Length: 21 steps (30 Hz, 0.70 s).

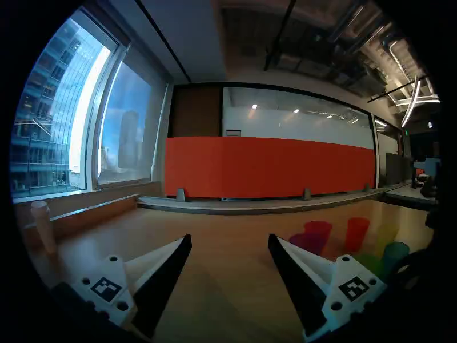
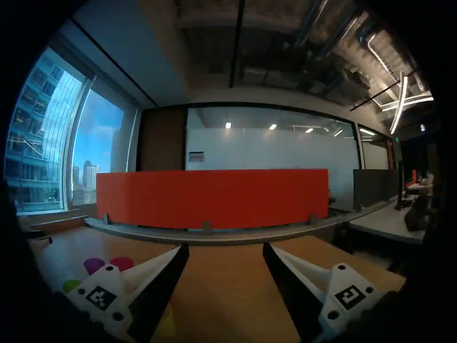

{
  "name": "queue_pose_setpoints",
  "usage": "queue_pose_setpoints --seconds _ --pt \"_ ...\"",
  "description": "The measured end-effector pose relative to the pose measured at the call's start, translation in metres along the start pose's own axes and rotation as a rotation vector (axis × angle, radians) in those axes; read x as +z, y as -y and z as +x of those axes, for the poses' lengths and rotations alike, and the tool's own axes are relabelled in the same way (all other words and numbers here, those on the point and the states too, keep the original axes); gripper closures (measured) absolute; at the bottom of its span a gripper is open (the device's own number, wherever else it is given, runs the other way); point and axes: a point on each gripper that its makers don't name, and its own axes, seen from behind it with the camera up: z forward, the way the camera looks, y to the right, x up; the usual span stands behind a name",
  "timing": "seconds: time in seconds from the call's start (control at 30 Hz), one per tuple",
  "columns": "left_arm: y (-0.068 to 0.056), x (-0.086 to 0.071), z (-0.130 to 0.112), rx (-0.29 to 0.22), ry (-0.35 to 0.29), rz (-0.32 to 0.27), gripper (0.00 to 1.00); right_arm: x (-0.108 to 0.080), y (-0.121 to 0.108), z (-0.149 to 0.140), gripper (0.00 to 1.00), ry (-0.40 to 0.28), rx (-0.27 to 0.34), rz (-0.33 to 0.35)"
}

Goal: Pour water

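Observation:
Several coloured plastic cups stand on the wooden table to the right in the left gripper view: a magenta cup (image 1: 316,235), a red cup (image 1: 357,234), a yellow cup (image 1: 386,237) and a teal cup (image 1: 395,254). My left gripper (image 1: 229,254) hovers open over bare wood, left of the cups and holding nothing. In the right gripper view my right gripper (image 2: 225,257) is open too and empty. Beside its left finger sit a purple cup (image 2: 93,265), a magenta cup (image 2: 121,263) and a green cup (image 2: 71,284). A yellow cup (image 2: 166,323) peeks out under that finger.
An orange divider panel (image 1: 268,167) runs along the table's far edge. A tall pale orange cup (image 1: 43,226) stands at the far left near the window ledge. Another desk (image 2: 385,223) with dark items lies to the right.

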Motion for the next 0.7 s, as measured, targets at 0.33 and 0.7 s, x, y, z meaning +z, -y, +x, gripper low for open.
queue_pose_setpoints --seconds 0.33,0.7 --pt "0.0029 0.0003 -0.0047 -0.001 0.010 0.003 0.00 -0.0012 0.0027 0.0020 0.00 -0.001 0.002 0.004" --pt "0.0007 0.0016 -0.0068 0.018 0.014 -0.004 0.00 -0.0011 0.0046 0.0020 0.00 -0.001 0.000 0.006"
